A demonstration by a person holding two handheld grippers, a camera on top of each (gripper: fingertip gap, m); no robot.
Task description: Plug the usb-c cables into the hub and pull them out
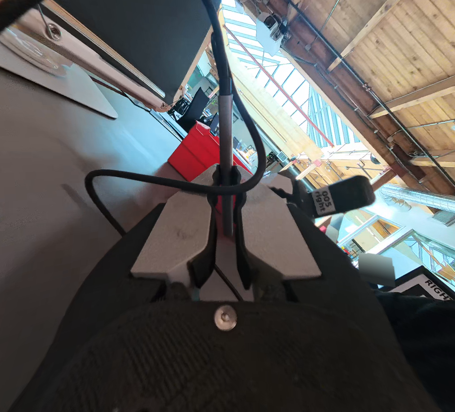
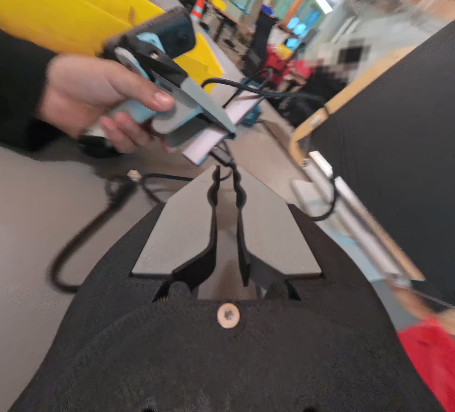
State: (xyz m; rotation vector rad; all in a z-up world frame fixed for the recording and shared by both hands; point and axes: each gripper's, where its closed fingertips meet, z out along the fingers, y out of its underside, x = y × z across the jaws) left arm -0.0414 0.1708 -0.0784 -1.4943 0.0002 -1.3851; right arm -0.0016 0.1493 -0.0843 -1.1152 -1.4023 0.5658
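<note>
Between the left gripper's (image 1: pixel 226 178) two fingers sits a slim grey hub (image 1: pixel 226 154), seen edge-on in the left wrist view and pinched tight, raised off the grey table (image 1: pixel 49 178) and aimed up toward a timber ceiling. A black cable (image 1: pixel 256 144) leaves the hub's far end, curls down and crosses in front of the fingertips, then trails off to the left.

Beside it to the right floats a black block with a small white sticker (image 1: pixel 323 199) carrying printed characters; a black-and-white printed panel (image 1: pixel 433 289) shows at the right edge. Behind the hub stands a red bin (image 1: pixel 194 154); its contents cannot be seen.

From the right wrist view, heavily blurred, a hand (image 2: pixel 98 95) holds the left gripper, and the hub shows as a pale flat bar (image 2: pixel 204 144) clamped in its fingers, with a black plug (image 2: pixel 221 155) seated in the near end. The right gripper (image 2: pixel 225 173) hovers just short of that plug, its fingers narrowly apart and gripping nothing. More black cable (image 2: pixel 98 223) loops on the table, one loose connector (image 2: pixel 134 175) lying there. Yellow bins (image 2: pixel 73 6) stand behind the hand.
</note>
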